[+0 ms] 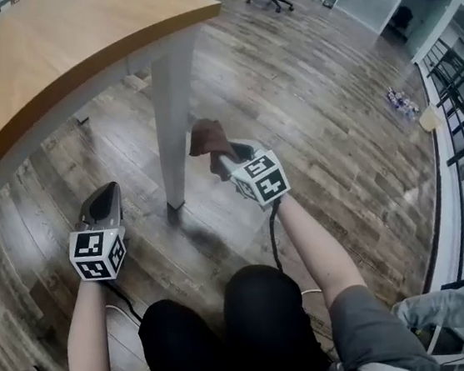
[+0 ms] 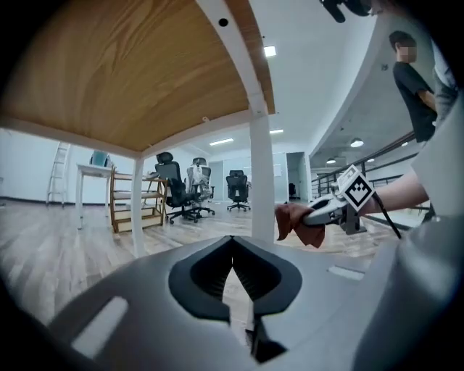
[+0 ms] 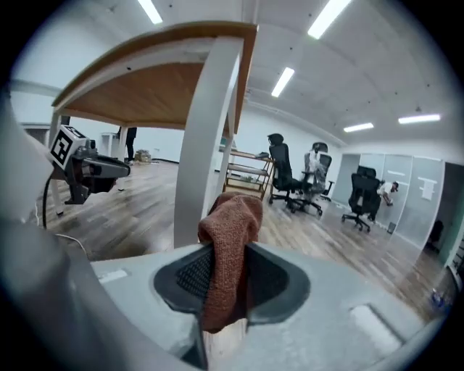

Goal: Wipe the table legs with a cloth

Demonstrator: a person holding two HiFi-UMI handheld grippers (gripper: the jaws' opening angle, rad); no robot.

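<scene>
Knees (image 1: 231,315) tucked low on the wood floor (image 1: 334,126) and we're right at the table leg (image 1: 173,104). The right gripper (image 1: 220,155) has its jaws clamped on the brown cloth (image 1: 207,135), which sits at mid-height against the leg's right side, touching or a hair off, hard to call. The left gripper (image 1: 108,193) hangs back, jaws together on nothing. Judging by this, wiping is on this one leg, lower stretch untouched perhaps, and the other leg (image 2: 137,217) is yet to come.
</scene>
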